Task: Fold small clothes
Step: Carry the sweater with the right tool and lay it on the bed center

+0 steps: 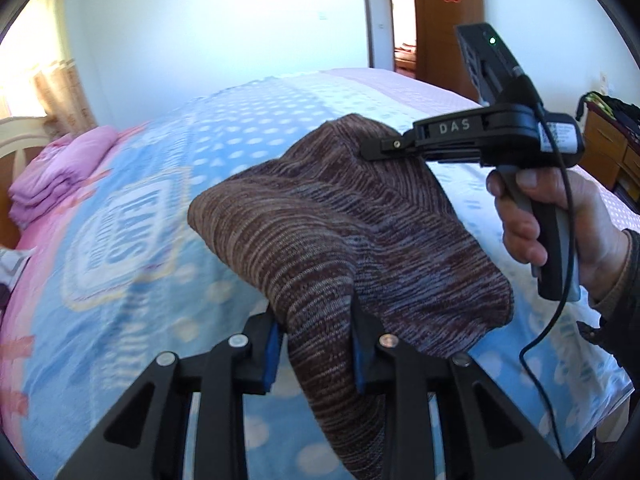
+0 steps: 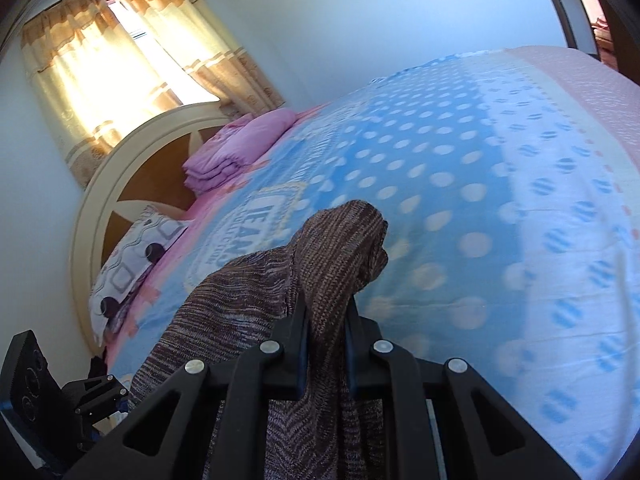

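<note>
Knit garment point(image 1: 344, 236), brown-striped, held at frame centre above the bed point(image 1: 160, 208); left gripper point(image 1: 316, 356) fingers clamped on its lower fold, right gripper point(image 2: 326, 344) fingers clamped on another fold.

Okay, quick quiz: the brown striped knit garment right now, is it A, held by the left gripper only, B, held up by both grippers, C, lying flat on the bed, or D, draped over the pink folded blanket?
B: the brown striped knit garment hangs above the blue dotted bedspread, pinched by the left gripper and the right gripper.
</note>
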`<state>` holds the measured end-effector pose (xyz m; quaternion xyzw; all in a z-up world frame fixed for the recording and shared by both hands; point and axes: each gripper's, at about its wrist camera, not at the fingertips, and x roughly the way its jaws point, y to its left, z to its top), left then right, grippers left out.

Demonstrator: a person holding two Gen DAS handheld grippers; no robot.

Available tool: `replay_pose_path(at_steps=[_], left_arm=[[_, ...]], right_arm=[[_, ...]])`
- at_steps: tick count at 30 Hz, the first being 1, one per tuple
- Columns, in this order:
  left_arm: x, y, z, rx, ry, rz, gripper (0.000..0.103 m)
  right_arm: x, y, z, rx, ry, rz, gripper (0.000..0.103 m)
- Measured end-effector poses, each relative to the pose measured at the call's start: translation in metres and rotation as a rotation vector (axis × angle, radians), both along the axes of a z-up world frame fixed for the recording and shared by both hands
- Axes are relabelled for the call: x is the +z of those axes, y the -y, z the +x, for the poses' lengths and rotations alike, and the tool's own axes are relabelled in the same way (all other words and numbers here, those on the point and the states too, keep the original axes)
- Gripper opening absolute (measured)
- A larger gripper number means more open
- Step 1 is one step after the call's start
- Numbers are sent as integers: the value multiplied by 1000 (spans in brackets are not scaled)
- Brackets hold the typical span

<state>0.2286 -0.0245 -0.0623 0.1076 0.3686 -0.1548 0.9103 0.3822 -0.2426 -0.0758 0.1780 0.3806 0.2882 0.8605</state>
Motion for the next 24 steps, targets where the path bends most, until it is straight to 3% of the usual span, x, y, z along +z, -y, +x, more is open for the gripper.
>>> replay_pose_path(at_steps=[13,24], left_arm=[[1,-80,-36,136,22,-5,28],[-18,-133,-56,236,-28,-11,28]], right_arm=[[-4,-118,1,165,-36,13,14],[-31,-210,11,302,-114,-36,13]])
